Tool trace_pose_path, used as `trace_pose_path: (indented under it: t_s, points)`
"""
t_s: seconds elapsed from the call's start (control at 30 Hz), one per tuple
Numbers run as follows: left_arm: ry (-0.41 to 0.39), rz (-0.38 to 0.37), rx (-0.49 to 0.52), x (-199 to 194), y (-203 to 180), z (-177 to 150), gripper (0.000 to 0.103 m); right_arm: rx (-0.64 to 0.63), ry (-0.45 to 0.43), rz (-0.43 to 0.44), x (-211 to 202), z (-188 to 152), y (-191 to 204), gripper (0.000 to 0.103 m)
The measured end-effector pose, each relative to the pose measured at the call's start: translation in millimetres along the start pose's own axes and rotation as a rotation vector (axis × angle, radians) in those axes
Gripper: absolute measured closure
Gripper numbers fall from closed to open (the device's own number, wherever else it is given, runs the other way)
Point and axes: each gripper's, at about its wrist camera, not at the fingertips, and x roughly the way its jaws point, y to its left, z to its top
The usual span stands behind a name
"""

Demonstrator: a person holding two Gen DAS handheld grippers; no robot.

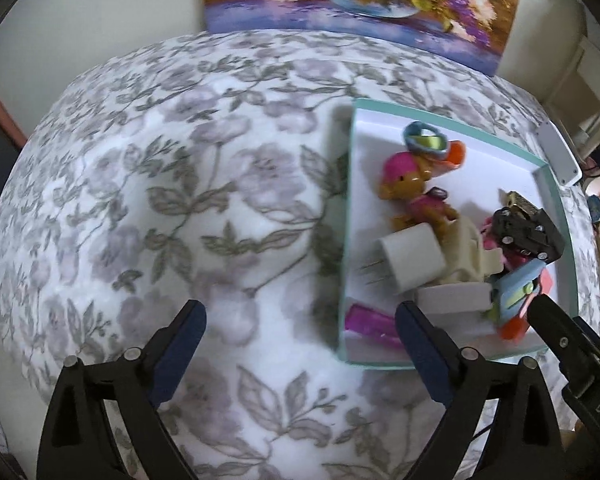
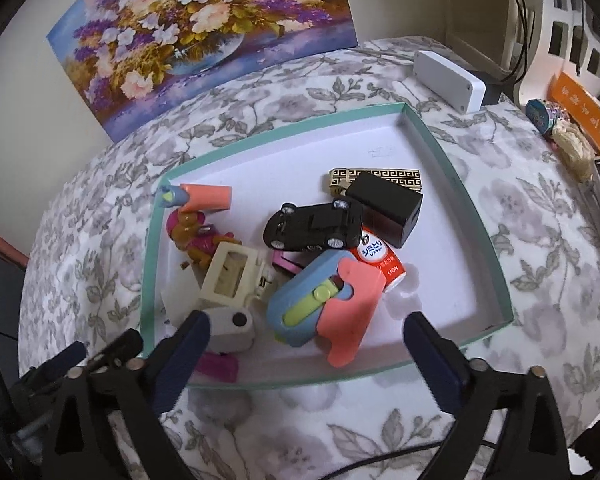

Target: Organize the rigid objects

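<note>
A shallow teal-rimmed box [image 2: 480, 216] with a white floor lies on the floral tablecloth. It holds a black toy car [image 2: 314, 226], a black cube [image 2: 388, 208], a blue and pink gadget [image 2: 324, 304], a red and white can [image 2: 384, 260], a cream frame piece [image 2: 232, 276], a pink-hatted figure [image 2: 192, 236] and a white plug [image 1: 412, 260]. My right gripper [image 2: 306, 352] is open and empty over the box's near edge. My left gripper [image 1: 300, 332] is open and empty over bare cloth, left of the box [image 1: 350, 200].
A flower painting [image 2: 204, 36] leans on the wall behind the table. A white rectangular device [image 2: 448, 80] lies behind the box. Small items and an orange box [image 2: 588, 120] crowd the table's right edge. The cloth [image 1: 160, 200] left of the box shows only its pattern.
</note>
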Motion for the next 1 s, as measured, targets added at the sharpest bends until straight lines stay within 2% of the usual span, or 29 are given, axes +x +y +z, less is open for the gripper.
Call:
trace_pose_path:
  t_s: [0.43, 1.0]
  points:
    - [-0.099, 0.04, -0.002, -28, 22, -13, 0.006, -0.047, -0.034, -0.014, -19, -16, 9, 0.0]
    - [-0.049, 0.067, 0.052, -23, 16, -13, 0.006, -0.07, -0.016, -0.014, -16, -15, 14, 0.0]
